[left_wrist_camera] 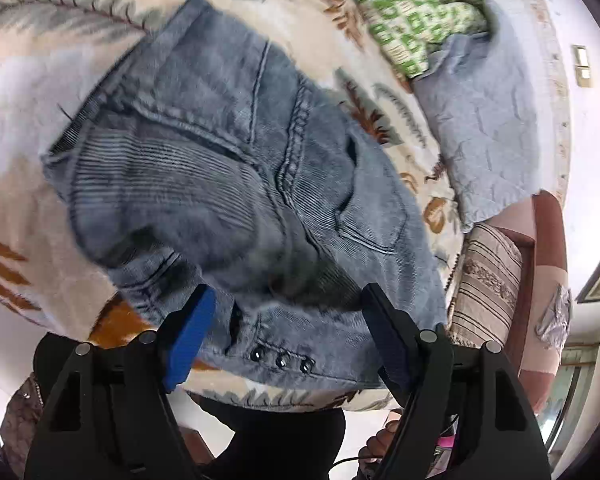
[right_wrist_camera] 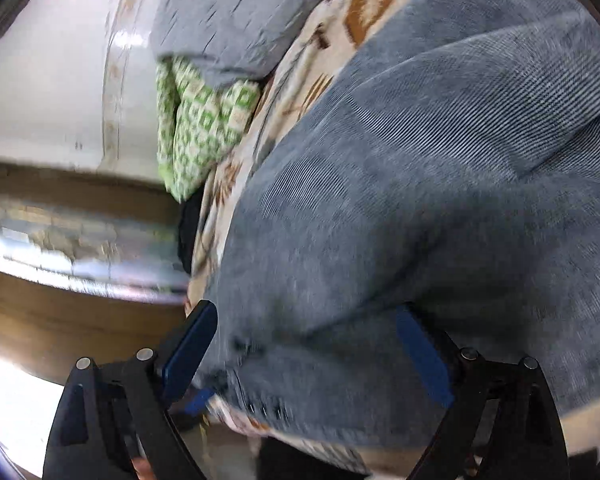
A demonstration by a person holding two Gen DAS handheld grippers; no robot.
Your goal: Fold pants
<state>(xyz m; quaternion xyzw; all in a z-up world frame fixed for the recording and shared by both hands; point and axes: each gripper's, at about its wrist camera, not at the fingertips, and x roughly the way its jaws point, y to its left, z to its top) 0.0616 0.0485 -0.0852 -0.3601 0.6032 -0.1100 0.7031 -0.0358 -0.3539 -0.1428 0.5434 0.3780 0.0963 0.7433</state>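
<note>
I am holding my left tongs (left_wrist_camera: 286, 322) over the near edge of the bed, and the pants (left_wrist_camera: 236, 184) are lying bunched on the leaf-patterned blanket (left_wrist_camera: 32, 216) right in front of them. The pants are blue-grey corduroy, folded into a thick bundle whose long side is running from the near right, where three small buttons (left_wrist_camera: 281, 360) are sitting on the near hem, away toward the far left, where the waistband end is pointing. A back pocket is showing on the right half of the bundle. My left tongs are standing wide apart, one blue pad at each side of the near hem, and the cloth is lying between them without being pinched; they are gripping nothing. My right tongs (right_wrist_camera: 306, 354) are also spread wide, hanging just above the same pants (right_wrist_camera: 420, 200), which are filling most of that blurred view and stretching away to the far right. The fabric is lying under and between the right pads, and I cannot see either pad pressing on it. Farther back on the bed, a grey quilt (left_wrist_camera: 480, 120) is lying beside a green and white patterned cloth (left_wrist_camera: 408, 12), both well apart from the pants. A striped cushion (left_wrist_camera: 488, 280) is sitting off the right edge of the bed.
</note>
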